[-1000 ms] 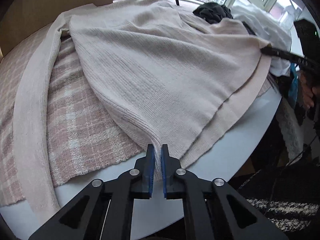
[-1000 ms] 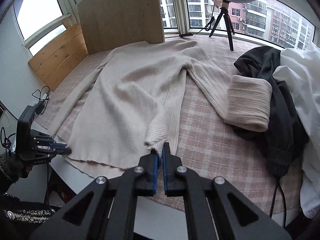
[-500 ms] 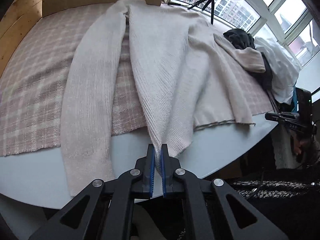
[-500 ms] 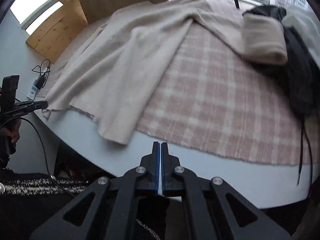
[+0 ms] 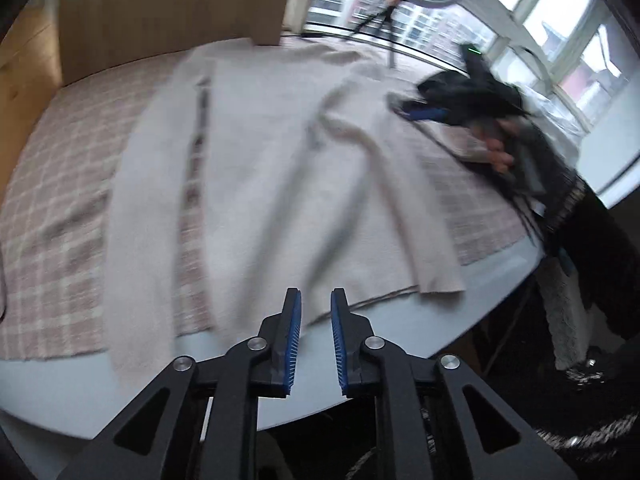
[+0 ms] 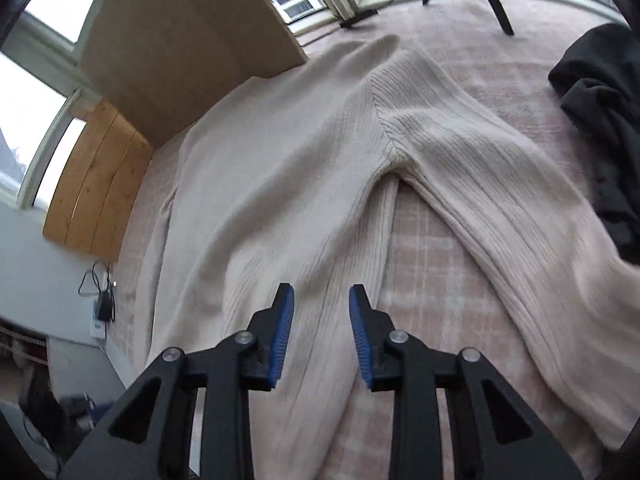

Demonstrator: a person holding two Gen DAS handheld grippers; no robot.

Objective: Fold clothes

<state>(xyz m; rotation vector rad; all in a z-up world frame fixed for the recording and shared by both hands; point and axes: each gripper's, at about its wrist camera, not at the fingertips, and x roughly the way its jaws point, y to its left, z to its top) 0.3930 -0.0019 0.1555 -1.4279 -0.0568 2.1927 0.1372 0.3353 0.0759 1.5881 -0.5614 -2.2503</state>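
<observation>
On the plaid cloth (image 5: 60, 208) lies the cream sweater (image 5: 288, 168) — left gripper (image 5: 315, 316) and right gripper (image 6: 321, 308) both agape, empty.

No readable text, label, brand, number or sign anywhere in the two views.
</observation>
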